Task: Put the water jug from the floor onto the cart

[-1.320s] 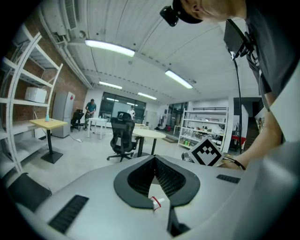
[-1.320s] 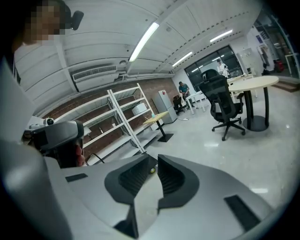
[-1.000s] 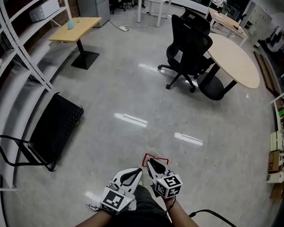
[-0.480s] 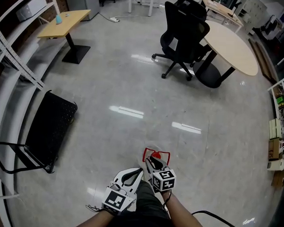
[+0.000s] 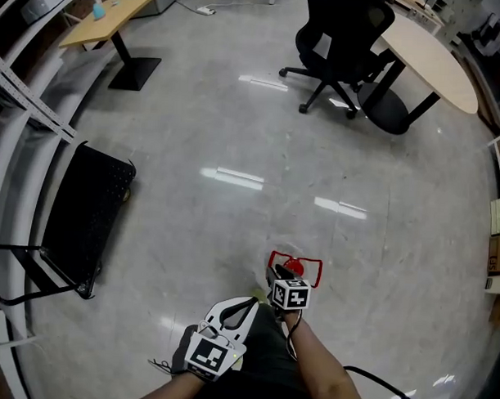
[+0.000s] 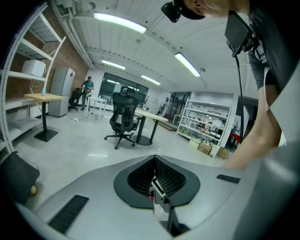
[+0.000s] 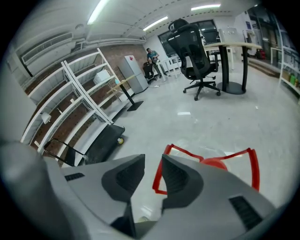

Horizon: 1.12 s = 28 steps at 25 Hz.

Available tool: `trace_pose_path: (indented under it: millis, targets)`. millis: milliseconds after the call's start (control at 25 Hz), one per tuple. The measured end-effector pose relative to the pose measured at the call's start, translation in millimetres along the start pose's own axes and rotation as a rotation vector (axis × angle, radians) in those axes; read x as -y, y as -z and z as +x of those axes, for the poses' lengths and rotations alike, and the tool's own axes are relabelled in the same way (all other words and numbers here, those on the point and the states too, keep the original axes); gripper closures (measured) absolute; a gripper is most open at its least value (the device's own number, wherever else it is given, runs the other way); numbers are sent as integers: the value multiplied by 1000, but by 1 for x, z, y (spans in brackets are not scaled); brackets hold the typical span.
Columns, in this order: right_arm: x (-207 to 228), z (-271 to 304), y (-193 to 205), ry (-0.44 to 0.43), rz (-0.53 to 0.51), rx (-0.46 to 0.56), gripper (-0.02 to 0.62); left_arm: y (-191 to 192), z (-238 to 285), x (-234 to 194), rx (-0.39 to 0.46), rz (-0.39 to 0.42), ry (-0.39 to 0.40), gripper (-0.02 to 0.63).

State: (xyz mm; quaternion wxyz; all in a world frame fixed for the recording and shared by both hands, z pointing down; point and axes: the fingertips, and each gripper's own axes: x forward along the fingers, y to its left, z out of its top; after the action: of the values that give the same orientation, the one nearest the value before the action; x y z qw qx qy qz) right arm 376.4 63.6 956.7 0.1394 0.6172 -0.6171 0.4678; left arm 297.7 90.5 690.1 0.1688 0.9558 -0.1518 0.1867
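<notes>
The water jug (image 5: 295,266) stands on the floor right in front of me; only its red cap and red carrying handle (image 7: 208,164) show from above. My right gripper (image 5: 277,274) hangs just over the handle's near-left corner. Its jaws (image 7: 152,165) are opening, with only floor between them and the handle bar behind the right jaw. My left gripper (image 5: 248,303) is held lower left of it, jaws shut (image 6: 154,161) and empty. The black flat cart (image 5: 86,213) lies on the floor to the left, its tube handle at the near end.
White shelving (image 5: 24,105) runs along the left wall beside the cart. A black office chair (image 5: 345,42) and a round table (image 5: 431,58) stand ahead, a small wooden desk (image 5: 109,18) far left. A cable (image 5: 375,377) trails by my right arm.
Both grippers have come down. The right one dropped onto the jug's red handle and its jaws have parted. The view has tilted further down.
</notes>
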Motion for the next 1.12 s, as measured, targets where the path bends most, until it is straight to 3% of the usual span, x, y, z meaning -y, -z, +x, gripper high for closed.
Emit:
trace_pose_path:
  millis: [280,560,760,880,920,960,1000,1120]
  targets:
    - [22,52,22,19,13,-62,499,33,22,-11,-22,-7,36,604]
    - [22,70,31,9,46,-147,511,47,5,-27,-56,-35,3,604]
    - [21,84,24,80,-42,-245,477,52,-7,-30,-53,-66,-13,604]
    - [28,95,39,139,-59,-356,476,65,-13,-29,-71,-50,-17,604]
    - [30,96,42,144,-56,-372,487,68,-15,-30,-75,-48,-23,604]
    - [28,95,40,134,-36,-361,556,69,-17,-32,-75,-58,-31,604]
    - [26,93,37,113,-4,-335,578,68,-19,-34,-74,-72,-38,604]
    - [21,70,36,30,52,-276,595,62,-26,-32,-69,-72,-40,604]
